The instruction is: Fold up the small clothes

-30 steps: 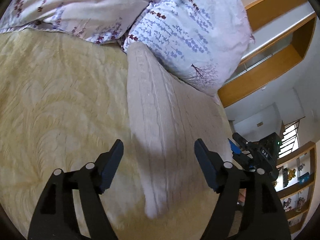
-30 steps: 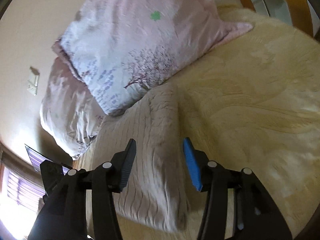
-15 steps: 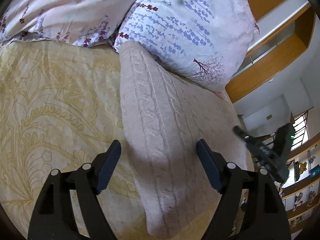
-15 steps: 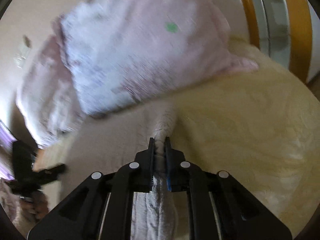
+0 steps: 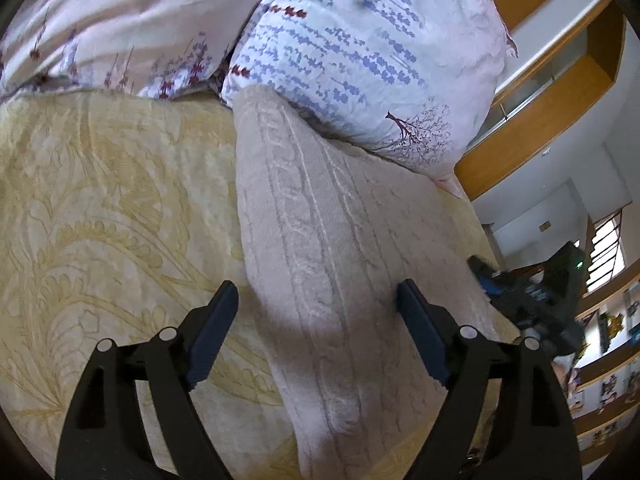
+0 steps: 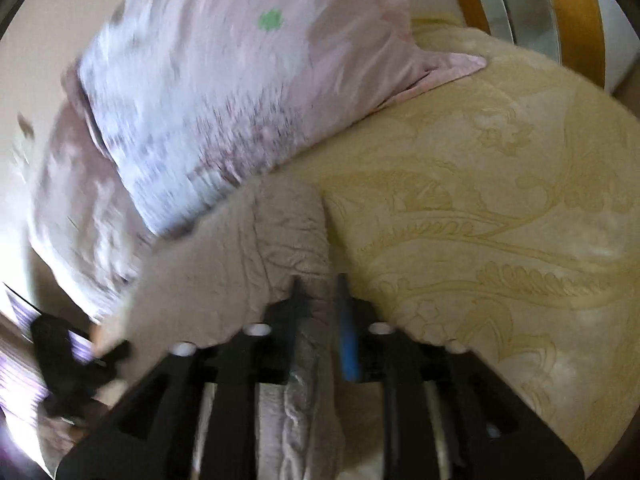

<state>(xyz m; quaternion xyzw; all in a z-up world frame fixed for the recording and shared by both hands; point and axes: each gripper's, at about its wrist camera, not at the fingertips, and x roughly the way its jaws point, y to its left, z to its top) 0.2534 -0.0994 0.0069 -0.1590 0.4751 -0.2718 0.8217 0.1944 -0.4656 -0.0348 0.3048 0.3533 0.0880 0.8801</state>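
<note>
Sweater [image 5: 328, 240], cable-knit and beige, lies folded lengthwise on the yellow patterned bedspread [image 5: 100, 208]; its far end runs up against the blue-printed pillow [image 5: 360, 52], tucked slightly under that pillow's lower edge. We see its left long edge clean and straight against the bedspread, with a broad stretch of bare bedspread to that side. A second pillow [image 5: 120, 28] closes the far left.

Our left gripper [image 5: 316, 300] hangs above the near part of the sweater with its jaws spread wide; they have just been widening, and the knit lies beneath and between them without either pad pressing on it. Our right gripper [image 6: 318, 292], seen also at the right rim of the left view [image 5: 532, 300], has its jaws a narrow way apart after just reopening. A bunched ridge of the sweater [image 6: 280, 240] sits between them, but the picture is blurred and we cannot tell whether the pads still pinch it. To the right of that ridge the bedspread [image 6: 500, 220] lies open up to the wooden frame [image 6: 576, 12].
</note>
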